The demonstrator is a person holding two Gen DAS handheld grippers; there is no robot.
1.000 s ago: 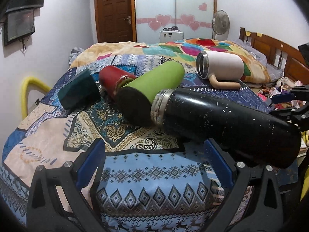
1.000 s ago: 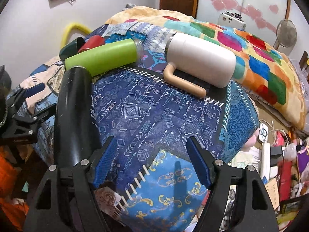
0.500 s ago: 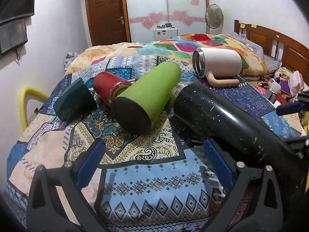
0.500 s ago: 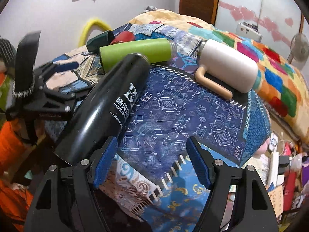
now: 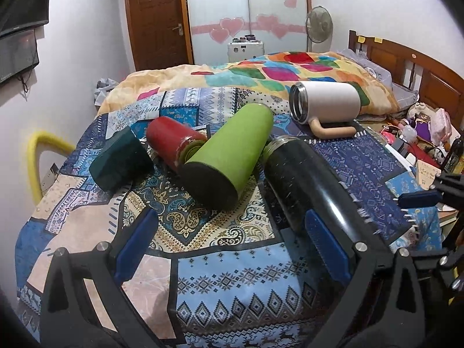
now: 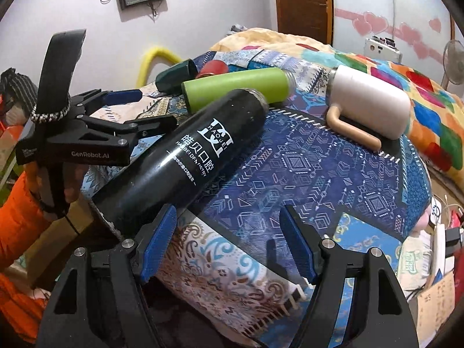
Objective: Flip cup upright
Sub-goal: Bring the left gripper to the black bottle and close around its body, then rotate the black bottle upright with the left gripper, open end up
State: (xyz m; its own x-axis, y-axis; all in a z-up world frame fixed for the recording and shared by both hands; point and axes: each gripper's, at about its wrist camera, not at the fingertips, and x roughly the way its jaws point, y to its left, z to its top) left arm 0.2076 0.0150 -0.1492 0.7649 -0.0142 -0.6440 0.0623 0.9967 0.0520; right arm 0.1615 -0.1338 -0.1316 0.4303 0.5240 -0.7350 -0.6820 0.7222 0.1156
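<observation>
Several cups lie on their sides on a patterned cloth over a table: a black flask (image 5: 310,179) (image 6: 185,156), a green tumbler (image 5: 229,153) (image 6: 235,88), a red cup (image 5: 174,139), a dark green cup (image 5: 121,159) and a white mug with a tan handle (image 5: 324,107) (image 6: 368,104). My left gripper (image 5: 232,249) is open, its right finger beside the black flask's base; it also shows in the right wrist view (image 6: 127,107). My right gripper (image 6: 229,246) is open and empty, its left finger close to the flask's base.
The cloth's front edge (image 5: 232,319) drops off just ahead of the left gripper. A bed with a colourful quilt (image 5: 290,69) lies behind. Clutter (image 5: 420,133) sits on the floor to the right. A yellow tube (image 5: 34,156) stands at left.
The black flask has swung round and settled on the cloth, its mouth now by the green tumbler. Both grippers have pulled back and shifted; both stay open.
</observation>
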